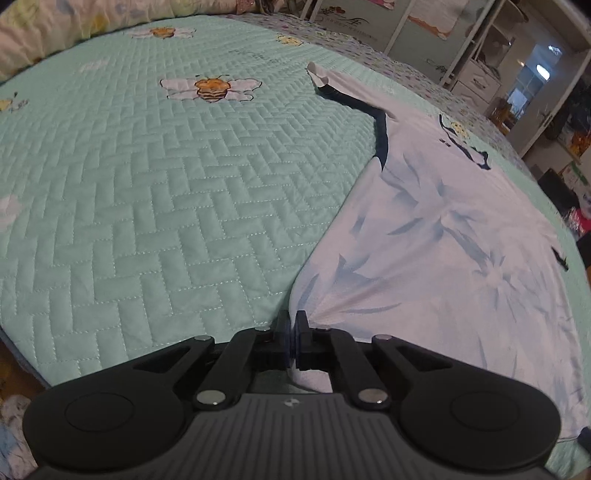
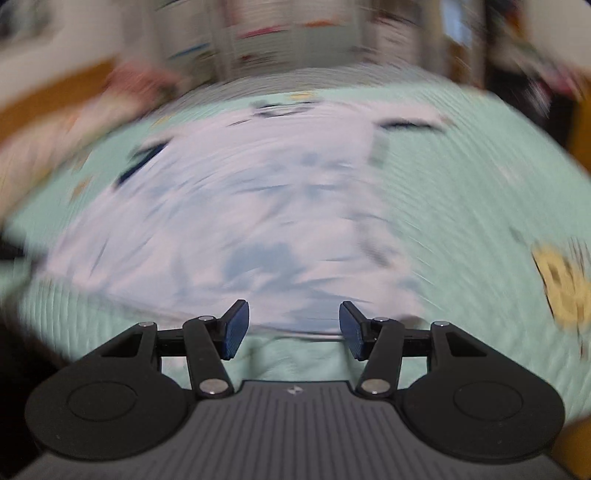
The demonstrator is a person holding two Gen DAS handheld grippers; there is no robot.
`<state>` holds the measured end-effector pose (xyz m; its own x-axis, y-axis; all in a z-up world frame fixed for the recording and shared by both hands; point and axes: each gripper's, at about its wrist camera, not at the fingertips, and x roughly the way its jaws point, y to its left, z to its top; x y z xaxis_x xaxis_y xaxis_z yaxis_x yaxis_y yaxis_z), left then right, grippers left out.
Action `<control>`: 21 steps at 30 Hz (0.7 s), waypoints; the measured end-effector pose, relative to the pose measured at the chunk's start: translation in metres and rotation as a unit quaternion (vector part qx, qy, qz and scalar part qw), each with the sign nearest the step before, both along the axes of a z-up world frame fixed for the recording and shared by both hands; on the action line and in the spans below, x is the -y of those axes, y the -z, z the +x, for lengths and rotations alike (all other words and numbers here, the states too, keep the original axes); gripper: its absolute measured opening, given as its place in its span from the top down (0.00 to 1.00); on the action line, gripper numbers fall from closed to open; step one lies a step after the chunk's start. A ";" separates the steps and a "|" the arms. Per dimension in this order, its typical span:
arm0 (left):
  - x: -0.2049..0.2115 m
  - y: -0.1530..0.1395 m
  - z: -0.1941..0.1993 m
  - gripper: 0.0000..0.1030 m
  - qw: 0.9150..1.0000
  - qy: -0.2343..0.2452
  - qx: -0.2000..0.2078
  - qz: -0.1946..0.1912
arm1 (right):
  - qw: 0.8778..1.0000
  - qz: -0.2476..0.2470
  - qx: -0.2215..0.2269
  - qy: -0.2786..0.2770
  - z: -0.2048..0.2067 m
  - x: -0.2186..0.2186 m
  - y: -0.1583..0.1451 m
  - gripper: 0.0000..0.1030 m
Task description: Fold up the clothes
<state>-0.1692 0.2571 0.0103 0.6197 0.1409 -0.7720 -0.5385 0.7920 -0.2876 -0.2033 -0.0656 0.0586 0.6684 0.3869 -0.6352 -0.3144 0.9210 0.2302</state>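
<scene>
A white T-shirt (image 1: 450, 229) with pale blue leaf prints and dark navy trim lies spread on the mint quilted bedspread (image 1: 166, 192). One sleeve stretches away toward the far side. My left gripper (image 1: 293, 332) is shut on the shirt's near hem corner, and the cloth puckers toward the jaws. In the blurred right wrist view the same T-shirt (image 2: 258, 206) lies ahead on the bedspread (image 2: 461, 206). My right gripper (image 2: 293, 325) stands open just short of the shirt's near edge, nothing between its blue pads (image 2: 236, 328).
Bee and flower patches (image 1: 211, 88) dot the quilt. A pillow (image 1: 55, 26) lies along the far left. White shelves and drawers (image 1: 476, 74) stand beyond the bed at the right. The right wrist view is heavily motion-blurred.
</scene>
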 end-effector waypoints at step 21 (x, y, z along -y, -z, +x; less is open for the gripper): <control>-0.013 -0.002 0.000 0.98 0.999 -0.025 -0.021 -0.031 | 0.943 0.283 -0.151 0.091 0.062 0.075 0.058 0.95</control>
